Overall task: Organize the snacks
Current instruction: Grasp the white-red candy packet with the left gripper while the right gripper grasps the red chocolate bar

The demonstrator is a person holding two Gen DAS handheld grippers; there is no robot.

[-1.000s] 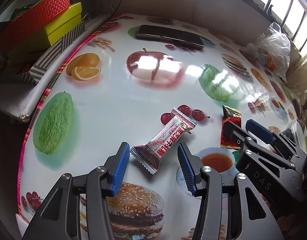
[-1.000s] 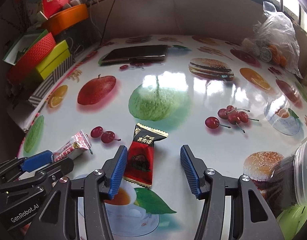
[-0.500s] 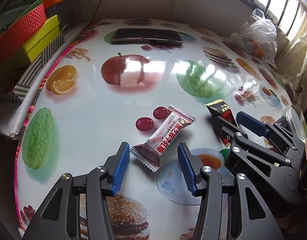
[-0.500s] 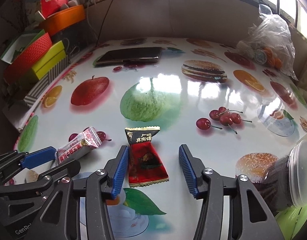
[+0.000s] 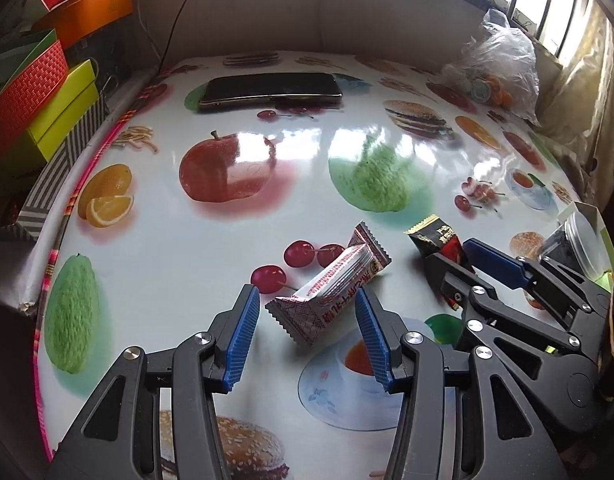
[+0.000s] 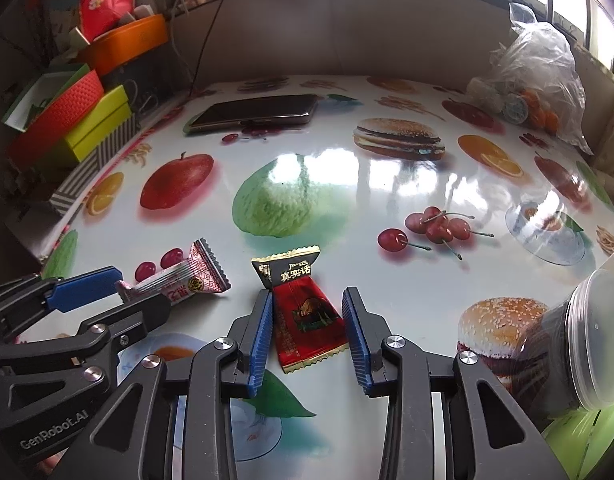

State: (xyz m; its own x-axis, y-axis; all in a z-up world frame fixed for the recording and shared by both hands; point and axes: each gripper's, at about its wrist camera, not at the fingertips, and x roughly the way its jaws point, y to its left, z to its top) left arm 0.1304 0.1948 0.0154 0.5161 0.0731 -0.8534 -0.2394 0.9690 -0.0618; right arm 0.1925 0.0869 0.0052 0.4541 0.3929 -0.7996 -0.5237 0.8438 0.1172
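My left gripper (image 5: 307,334) stands apart around the white snack (image 5: 331,290); my right gripper (image 6: 307,342) stands apart around the red snack (image 6: 305,322) just beside it on the bench (image 6: 387,184). I should close squarely across each wrapper's middle.

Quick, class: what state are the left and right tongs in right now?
Left tongs: open around the white snack packet.
Right tongs: open around the red snack packet.
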